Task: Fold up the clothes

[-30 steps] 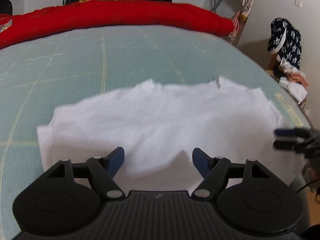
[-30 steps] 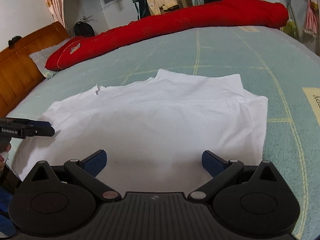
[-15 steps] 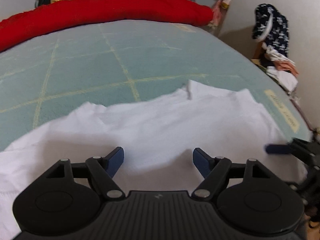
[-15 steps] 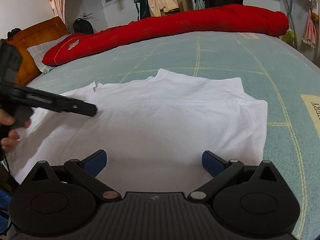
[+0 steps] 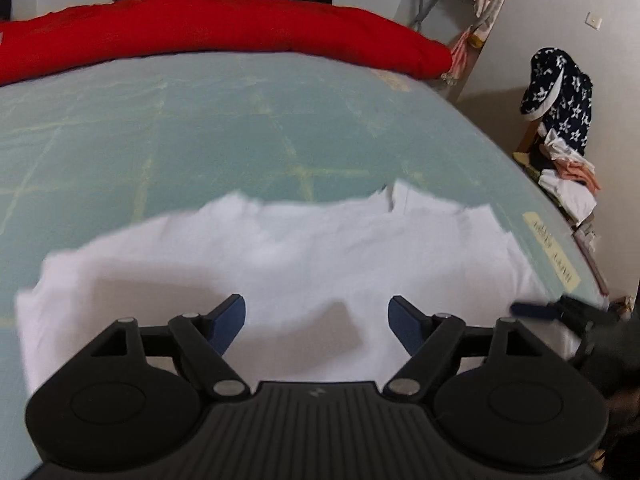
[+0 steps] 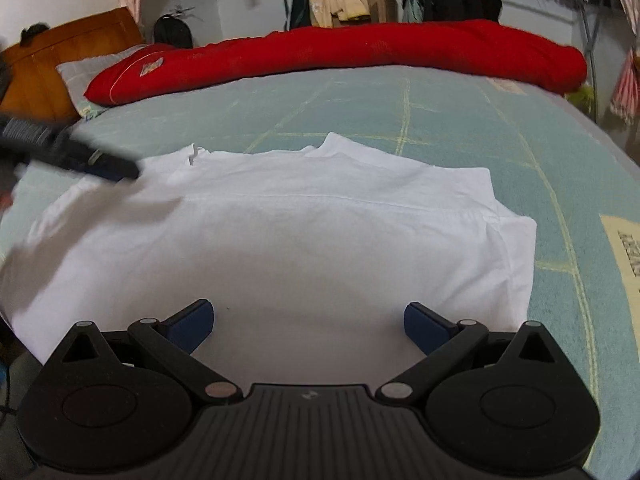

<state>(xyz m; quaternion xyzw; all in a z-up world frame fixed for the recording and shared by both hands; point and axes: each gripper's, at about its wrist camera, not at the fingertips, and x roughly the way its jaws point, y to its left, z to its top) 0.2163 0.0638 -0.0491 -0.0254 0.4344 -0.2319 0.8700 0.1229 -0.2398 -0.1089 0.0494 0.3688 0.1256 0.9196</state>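
A white shirt (image 5: pixel 300 260) lies spread flat on the teal bed sheet (image 5: pixel 200 128), partly folded, with its collar at the far edge. My left gripper (image 5: pixel 316 316) hovers over its near-left part; its jaws are opening and nothing is gripped between them, only cloth lying beneath. In the right wrist view the same shirt (image 6: pixel 300 240) fills the middle. My right gripper (image 6: pixel 308 316) stands wide open above the shirt's near edge, holding nothing. The left gripper (image 6: pixel 120 168) reaches in from the left, blurred, above the shirt's left part. The right gripper (image 5: pixel 524 309) shows at the shirt's right edge.
A long red quilt (image 6: pixel 360 52) lies rolled along the bed's far side, with a pillow and a wooden headboard (image 6: pixel 60 64) at the left. Clothes are piled on a chair (image 5: pixel 560 128) beyond the bed's right edge. A yellow label (image 6: pixel 624 252) sits on the sheet.
The left gripper has risen from the shirt's near-left edge and reached farther out over its left part. The right gripper has stayed in place, open.
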